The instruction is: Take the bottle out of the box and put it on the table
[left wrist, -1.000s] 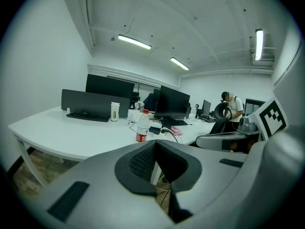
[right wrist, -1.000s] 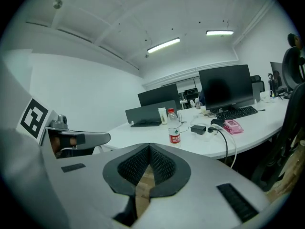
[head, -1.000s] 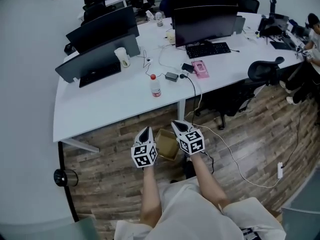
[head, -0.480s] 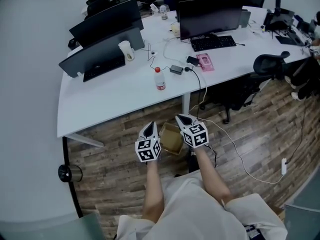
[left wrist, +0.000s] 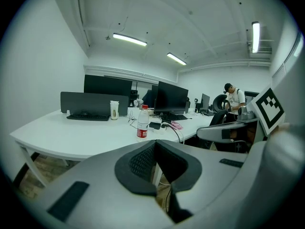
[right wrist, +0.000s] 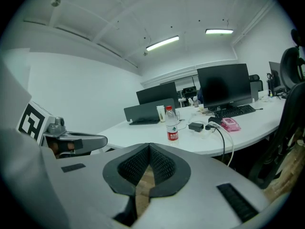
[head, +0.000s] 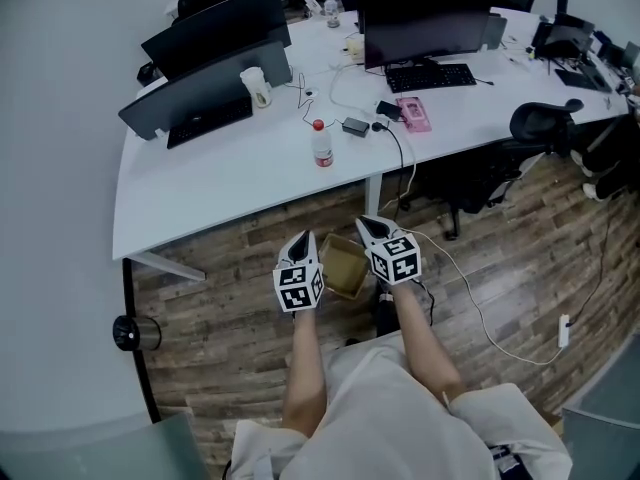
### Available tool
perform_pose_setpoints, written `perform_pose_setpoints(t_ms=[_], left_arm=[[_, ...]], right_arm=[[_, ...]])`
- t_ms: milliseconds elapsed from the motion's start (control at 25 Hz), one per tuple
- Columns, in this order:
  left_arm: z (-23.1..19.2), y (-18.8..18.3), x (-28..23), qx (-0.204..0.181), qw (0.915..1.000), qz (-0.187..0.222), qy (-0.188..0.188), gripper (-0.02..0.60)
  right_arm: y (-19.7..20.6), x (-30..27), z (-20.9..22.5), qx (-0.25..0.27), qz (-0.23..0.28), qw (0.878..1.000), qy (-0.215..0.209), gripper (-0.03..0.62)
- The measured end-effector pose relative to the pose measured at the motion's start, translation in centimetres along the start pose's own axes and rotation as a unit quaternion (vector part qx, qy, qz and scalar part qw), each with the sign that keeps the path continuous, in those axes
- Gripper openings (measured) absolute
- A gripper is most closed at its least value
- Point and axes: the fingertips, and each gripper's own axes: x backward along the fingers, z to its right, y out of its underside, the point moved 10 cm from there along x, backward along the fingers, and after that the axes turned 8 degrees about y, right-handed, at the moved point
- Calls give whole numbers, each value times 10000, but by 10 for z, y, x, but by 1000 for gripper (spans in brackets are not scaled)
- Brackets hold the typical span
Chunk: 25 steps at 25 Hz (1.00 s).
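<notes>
Head view shows the box (head: 343, 268) on the floor only in part, since the two claws cover its side edges and its inside is too small to read. The left claw (head: 300, 240) sits at the box's left side and the right claw (head: 369, 225) at its right; whether either touches the box is unclear. Both claws are closed tip to tip and hold nothing. The bottle (head: 322, 146) stands upright on the bench (head: 220, 188), well beyond the box.
</notes>
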Motion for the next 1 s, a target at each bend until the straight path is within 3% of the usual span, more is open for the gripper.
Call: perform_pose_setpoints(t_ms=[1000], left_arm=[[12,-5,0,-363,9991,16,199,14]], right_arm=[[0,2,-6,125,-20,9997,-207,37]])
